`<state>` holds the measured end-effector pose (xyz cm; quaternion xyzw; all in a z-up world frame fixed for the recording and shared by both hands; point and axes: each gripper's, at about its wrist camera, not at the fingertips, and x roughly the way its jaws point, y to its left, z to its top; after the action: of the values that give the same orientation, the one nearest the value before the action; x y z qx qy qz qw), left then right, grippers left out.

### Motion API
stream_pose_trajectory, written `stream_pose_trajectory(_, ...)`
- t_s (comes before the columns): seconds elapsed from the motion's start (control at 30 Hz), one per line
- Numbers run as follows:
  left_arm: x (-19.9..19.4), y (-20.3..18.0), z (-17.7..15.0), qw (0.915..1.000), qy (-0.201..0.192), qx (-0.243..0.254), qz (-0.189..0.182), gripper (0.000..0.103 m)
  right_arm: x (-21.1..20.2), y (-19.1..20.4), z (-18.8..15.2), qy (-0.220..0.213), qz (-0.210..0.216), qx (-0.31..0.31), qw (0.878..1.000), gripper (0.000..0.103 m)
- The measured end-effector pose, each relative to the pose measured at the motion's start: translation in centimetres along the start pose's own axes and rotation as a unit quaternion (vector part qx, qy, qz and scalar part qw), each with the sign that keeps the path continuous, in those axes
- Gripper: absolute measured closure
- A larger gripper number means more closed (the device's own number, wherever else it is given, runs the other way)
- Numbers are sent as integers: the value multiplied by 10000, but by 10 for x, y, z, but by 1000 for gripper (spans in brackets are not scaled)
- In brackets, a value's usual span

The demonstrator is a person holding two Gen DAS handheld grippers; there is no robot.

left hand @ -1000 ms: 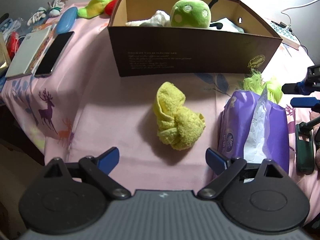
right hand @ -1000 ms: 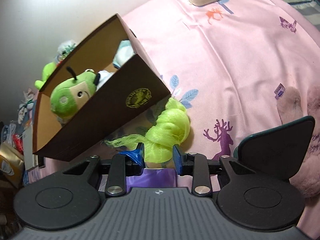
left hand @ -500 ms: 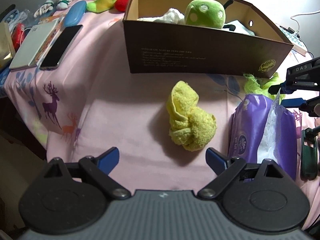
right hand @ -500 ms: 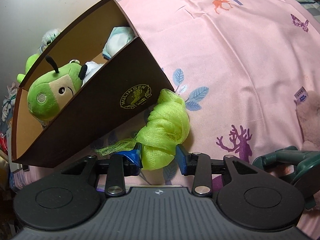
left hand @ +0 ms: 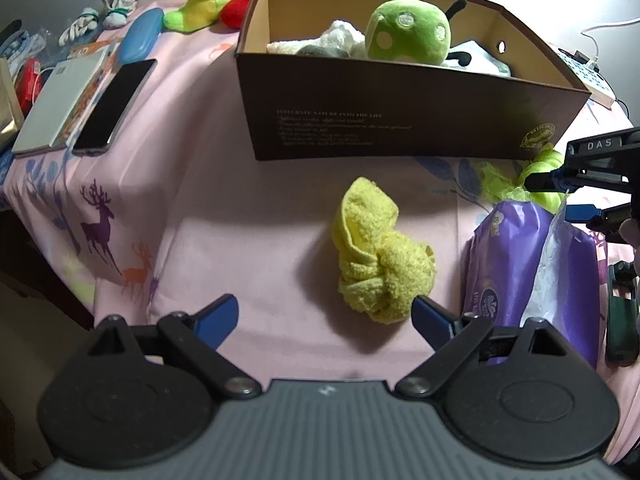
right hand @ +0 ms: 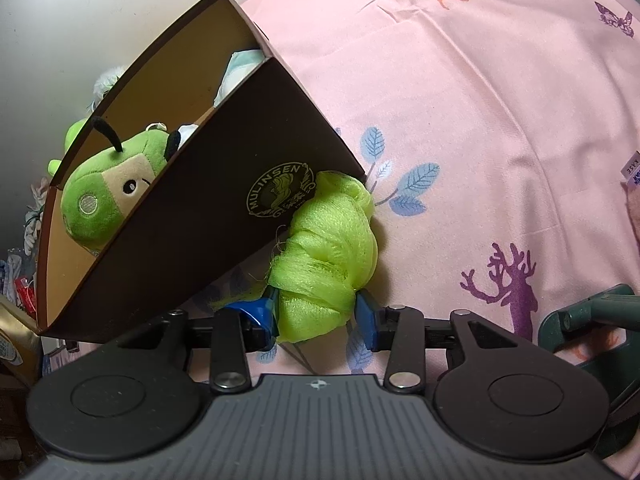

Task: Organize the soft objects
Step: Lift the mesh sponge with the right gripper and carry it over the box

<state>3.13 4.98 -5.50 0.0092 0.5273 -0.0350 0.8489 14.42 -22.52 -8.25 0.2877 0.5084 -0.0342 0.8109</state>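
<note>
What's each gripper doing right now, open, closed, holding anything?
Left gripper: open, holding nothing, above the yellow towel.
Right gripper: jaws around the green mesh bath sponge; whether the pads press it cannot be told.

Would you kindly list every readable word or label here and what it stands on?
"MULINSEN": gold round emblem on the dark brown cardboard box.
"DAS": black body of the right gripper.
"KASE": small white tag.
Box's pale lines and purple plastic pack's logo: too blurred.
</note>
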Motion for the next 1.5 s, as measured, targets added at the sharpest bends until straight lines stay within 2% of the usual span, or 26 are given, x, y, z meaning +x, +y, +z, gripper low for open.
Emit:
stream_pose_trajectory(0.37,0,-6,4,9999,18,95,57,11,-18,1,-6,-248,26,-308,9992,80)
stream_pose_trajectory(0.77,-5,-15,10,9996,-75,267,13,11,-65,-4,-23,-526,435,-637,9956,80)
stream_pose_trajectory(0.9,-7,-18,14,9995,-105,311,-33,11,-81,-3,-27,-569,695,-790,9928,80)
stream_pose_trajectory(1.2,-9,-24,19,9990,-139,387,-175,10,-118,19,-25,-964,1178,-1364,9789,80)
stream_pose_trajectory(1.5,-16,-20,23,9986,-310,308,-304,10,-137,50,-2,-1354,1471,-1815,9628,80)
